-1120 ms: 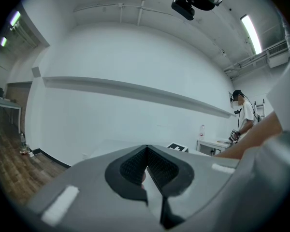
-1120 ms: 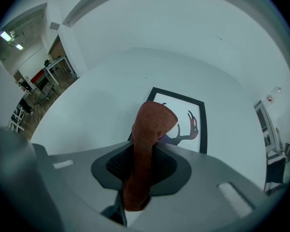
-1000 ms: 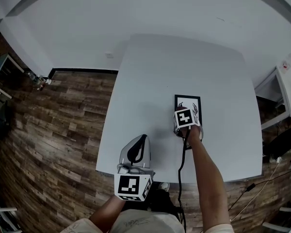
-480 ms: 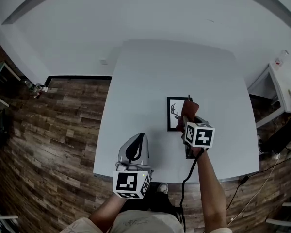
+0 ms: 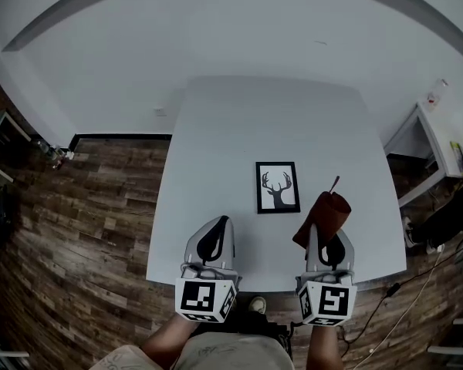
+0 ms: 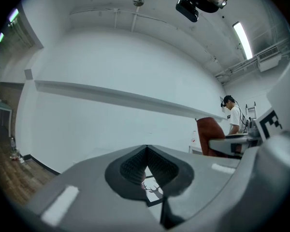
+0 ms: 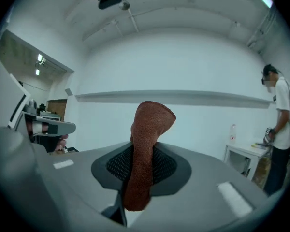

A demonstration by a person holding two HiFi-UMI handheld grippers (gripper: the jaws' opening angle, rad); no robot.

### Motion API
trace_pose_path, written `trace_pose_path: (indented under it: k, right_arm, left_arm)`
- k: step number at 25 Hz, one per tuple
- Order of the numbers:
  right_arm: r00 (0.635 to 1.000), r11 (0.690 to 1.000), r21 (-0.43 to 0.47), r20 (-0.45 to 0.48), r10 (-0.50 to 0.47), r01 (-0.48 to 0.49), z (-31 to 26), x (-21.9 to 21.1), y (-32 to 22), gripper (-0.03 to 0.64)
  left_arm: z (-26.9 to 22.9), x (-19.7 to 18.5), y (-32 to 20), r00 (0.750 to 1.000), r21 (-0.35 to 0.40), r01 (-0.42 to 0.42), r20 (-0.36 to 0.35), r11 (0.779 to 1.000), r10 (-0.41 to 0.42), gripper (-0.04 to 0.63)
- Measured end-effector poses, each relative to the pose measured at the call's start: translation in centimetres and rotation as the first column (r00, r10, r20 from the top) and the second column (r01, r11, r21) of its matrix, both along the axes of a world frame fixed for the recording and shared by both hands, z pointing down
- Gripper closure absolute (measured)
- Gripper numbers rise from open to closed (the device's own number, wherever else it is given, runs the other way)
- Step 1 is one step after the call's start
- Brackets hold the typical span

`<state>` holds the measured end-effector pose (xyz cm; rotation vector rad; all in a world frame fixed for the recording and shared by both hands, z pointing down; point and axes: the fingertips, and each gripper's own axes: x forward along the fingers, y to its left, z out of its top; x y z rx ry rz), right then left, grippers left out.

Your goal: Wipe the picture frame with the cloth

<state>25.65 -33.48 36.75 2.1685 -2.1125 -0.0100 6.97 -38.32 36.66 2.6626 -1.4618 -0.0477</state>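
Picture frame (image 5: 278,187) lies flat on the white table (image 5: 239,122), about mid-table, black border, deer print facing up. It sits ahead of both grippers and between them: ahead and to the left of the right gripper (image 5: 325,237), ahead and to the right of the left gripper (image 5: 218,226). Neither gripper touches it.

Right gripper is clamped on the cloth (image 5: 322,218), a reddish-brown folded strip. In the right gripper view the cloth (image 7: 147,153) is pinched between the 2 ribbed pads, its rounded end sticking up past the tips and a short tail hanging below. From the head view the cloth's far end is near the frame's lower right corner but apart from it, off to the frame's right.

Left gripper has its jaws together with nothing between them, held over the table's near edge. In its own view a bit of the frame (image 6: 152,191) shows through the small gap under the pads.

Wood floor (image 5: 85,206) lies left of the table.
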Motion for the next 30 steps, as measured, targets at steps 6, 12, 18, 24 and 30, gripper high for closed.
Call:
trace_pose_path:
  k: [6,12,18,24,30]
  right_arm:
    - [1.0,0.996,0.088,0.006,0.001,-0.002,-0.5,0.0,3.3,0.508]
    - [1.0,0.995,0.099,-0.009,-0.006,0.007,-1.0,0.0,3.1,0.508]
    - [1.0,0.994,0.105,-0.018,-0.012,0.013,-1.4,0.1,2.8,0.509]
    - [1.0,0.994,0.105,-0.019,-0.021,0.023,-1.3,0.1,2.6,0.511]
    - [1.0,0.994,0.11,-0.017,-0.016,0.017,-1.2,0.3,2.6,0.511]
  left_arm:
    - [-0.2,0.6,1.0,0.999,0.019,-0.014,0.03,1.0,0.013,0.595]
    - [-0.1,0.5,1.3,1.0,0.017,-0.008,0.028,1.0,0.007,0.594]
    - [-0.7,0.7,1.1,1.0,0.023,-0.003,0.021,1.0,0.002,0.594]
    - [-0.8,0.9,1.0,1.0,0.029,0.005,0.024,1.0,-0.006,0.595]
    - [-0.4,0.9,1.1,1.0,0.029,0.005,0.031,1.0,-0.006,0.594]
